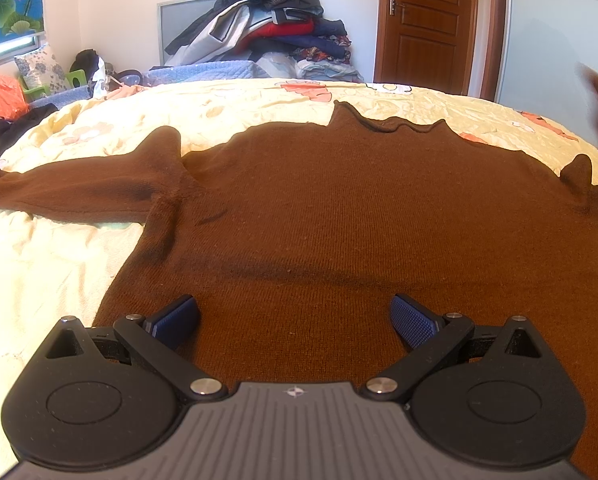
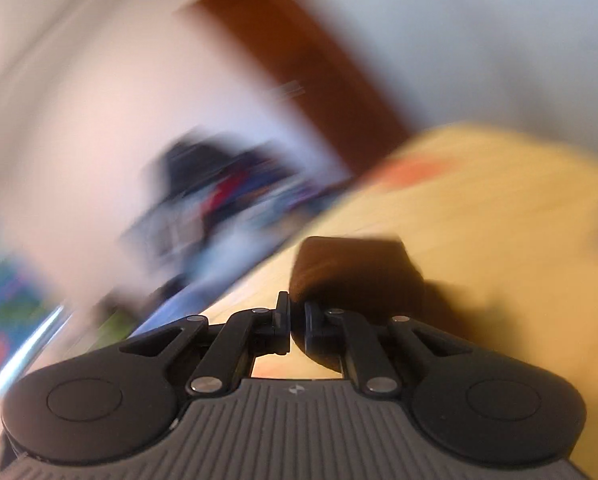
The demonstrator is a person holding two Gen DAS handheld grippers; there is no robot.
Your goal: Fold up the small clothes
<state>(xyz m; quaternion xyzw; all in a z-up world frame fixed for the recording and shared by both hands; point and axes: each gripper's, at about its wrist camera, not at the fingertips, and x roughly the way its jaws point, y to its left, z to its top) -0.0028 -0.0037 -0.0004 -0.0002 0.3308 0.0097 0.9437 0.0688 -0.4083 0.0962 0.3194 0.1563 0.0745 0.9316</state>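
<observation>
Bed [image 1: 259,100]: fills the left wrist view under a pale yellow quilt with orange and white flower prints; in the right wrist view it is only a blurred yellow field at 3 o'clock.
Brown sweater [image 1: 339,216]: lies spread flat on the quilt, collar toward 12 o'clock, hem beneath the left gripper; its left-hand sleeve [image 1: 71,192] stretches out to 9 o'clock.
Other sleeve [image 2: 351,272]: in the left wrist view it is a blurred brown shape lifted off the bed at 3 o'clock; the right wrist view shows its cuff end up close, raised above the quilt.
Clothes pile [image 1: 275,24]: dark jackets, a red layer and printed fabrics heaped beyond the bed at 12 o'clock; sharp in the left wrist view, a dark smear at 9 o'clock of centre in the right one.
Door [image 1: 427,24]: brown wood with a metal handle, at 1 o'clock; the right wrist view shows it only as a tilted brown streak.
Left gripper [image 1: 295,320]: jaws released and spread wide, blue ribbed pads [image 1: 175,320] hovering over the sweater's lower body, nothing between them.
Right gripper [image 2: 297,322]: jaws clenched on the brown sleeve's edge, fabric pinched between the pads; the whole background is motion-blurred.
Markings: a small emblem sits on each gripper's grey ribbed body; no writing can be read in either view.
</observation>
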